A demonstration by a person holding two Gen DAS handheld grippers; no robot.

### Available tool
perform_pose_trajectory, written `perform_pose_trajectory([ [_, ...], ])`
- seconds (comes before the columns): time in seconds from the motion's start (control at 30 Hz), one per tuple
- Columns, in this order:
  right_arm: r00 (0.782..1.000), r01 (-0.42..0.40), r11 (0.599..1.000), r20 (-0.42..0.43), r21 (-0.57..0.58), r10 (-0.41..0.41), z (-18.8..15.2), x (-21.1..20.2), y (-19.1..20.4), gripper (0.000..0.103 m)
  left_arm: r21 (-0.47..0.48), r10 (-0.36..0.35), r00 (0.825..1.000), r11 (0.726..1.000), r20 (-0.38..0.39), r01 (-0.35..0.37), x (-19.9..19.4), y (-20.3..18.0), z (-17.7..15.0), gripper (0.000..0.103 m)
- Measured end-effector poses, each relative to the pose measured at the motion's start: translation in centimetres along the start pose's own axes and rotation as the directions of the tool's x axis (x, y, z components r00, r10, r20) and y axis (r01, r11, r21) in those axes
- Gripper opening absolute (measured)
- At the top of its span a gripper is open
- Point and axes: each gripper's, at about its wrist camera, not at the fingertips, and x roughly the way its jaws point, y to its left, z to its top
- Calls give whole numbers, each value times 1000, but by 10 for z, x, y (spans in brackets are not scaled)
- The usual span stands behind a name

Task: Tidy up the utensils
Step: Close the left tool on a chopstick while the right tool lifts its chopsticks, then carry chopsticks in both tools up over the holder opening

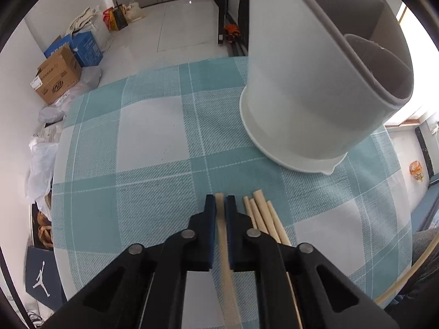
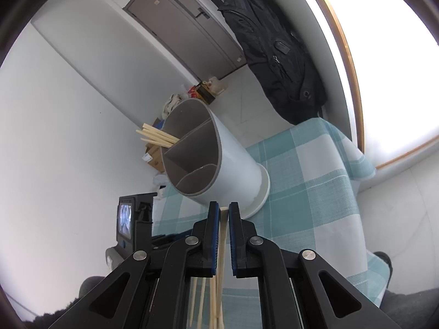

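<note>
- Several chopsticks [image 2: 157, 137] already stand in the holder [image 2: 219, 164], in the compartment on its far left side in the right wrist view; I count about four ends above the rim, so I judge the sorting partly done.
- One chopstick [image 1: 221, 224] is pinched in my left gripper [image 1: 220, 200], pads pressed on both sides of it, its tip just past the fingertips over the tablecloth [image 1: 153, 142].
- One chopstick [image 2: 223, 227] is clamped in my right gripper [image 2: 224, 208], jaws closed tight on it, tip toward the foot of the holder.
- Four or so loose chopsticks [image 1: 260, 211] lie on the tablecloth just right of my left gripper, near the table's front edge; these are still to be put away, besides the two I hold.
- The holder stands on the tablecloth toward the far right of the table, close beyond the loose sticks.
- Its inside is split by partitions into three compartments: the one with chopsticks, a middle one and a small curved one nearest me. The last two look empty as far as I can see; their bottoms are hidden.
</note>
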Motion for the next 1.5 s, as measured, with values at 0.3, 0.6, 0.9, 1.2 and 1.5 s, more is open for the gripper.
perform_pose_trajectory([
  [0.3,1000,6,1000,16,-17,-6,-2,-1,5,6,-102,-33,991,994,126,46,-31,18,4,2],
  [0.6,998,-26,994,62,-107,33,-9,-3,31,6,-146,-30,929,985,368,90,-100,25,-12,2],
  [0.9,994,-23,987,98,-158,39,-15,-8,50,6,-174,-49,898,975,437,138,-118,41,-19,2],
  [1.2,990,-4,981,139,-195,32,-16,-17,66,6,-133,-67,879,980,472,146,-140,33,-25,2],
  [1.5,986,-3,971,162,-239,43,-16,-24,82,6,-51,-114,855,986,506,161,-151,22,-22,2],
])
